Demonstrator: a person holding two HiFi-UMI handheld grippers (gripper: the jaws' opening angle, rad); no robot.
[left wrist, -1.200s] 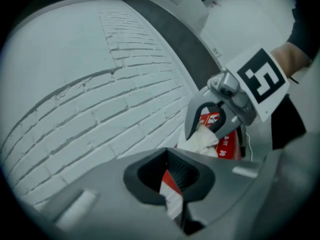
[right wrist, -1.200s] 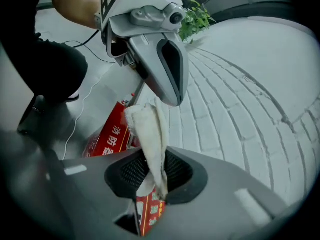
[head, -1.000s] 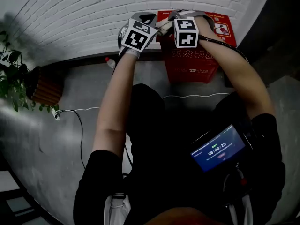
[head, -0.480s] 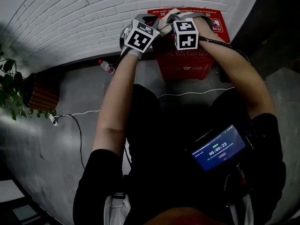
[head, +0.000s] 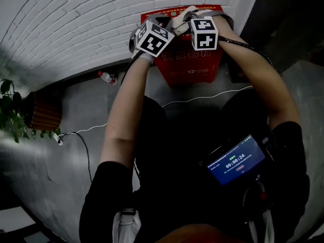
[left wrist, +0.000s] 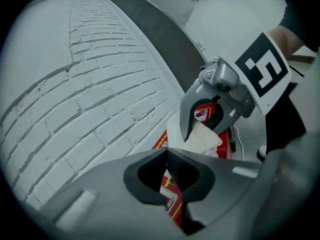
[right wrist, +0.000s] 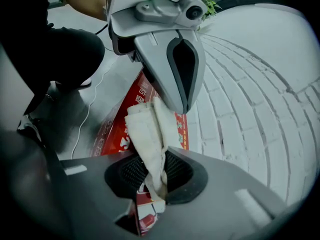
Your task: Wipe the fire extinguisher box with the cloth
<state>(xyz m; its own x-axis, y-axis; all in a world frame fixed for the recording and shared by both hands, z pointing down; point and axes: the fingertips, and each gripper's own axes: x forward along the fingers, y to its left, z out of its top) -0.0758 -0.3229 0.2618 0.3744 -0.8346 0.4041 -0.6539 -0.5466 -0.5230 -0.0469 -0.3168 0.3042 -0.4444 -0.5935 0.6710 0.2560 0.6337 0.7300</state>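
Right tool (right wrist: 157, 180) clamps a white cloth (right wrist: 147, 129) over the red fire extinguisher box (head: 190, 67), set on the floor (head: 76, 110) against a white brick wall (head: 76, 24). Left tool (left wrist: 167, 150), jaws together and empty, hovers just beside.

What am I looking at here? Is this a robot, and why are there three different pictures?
No robot: a person holds a two-jaw gripper in each hand. The head view looks down from their head; the other two cameras ride on the grippers. The right gripper is clamped on a white cloth. The left gripper is shut, tips near the cloth. Below them a red fire extinguisher box stands on the grey floor by a white brick wall; a bottle lies nearby.
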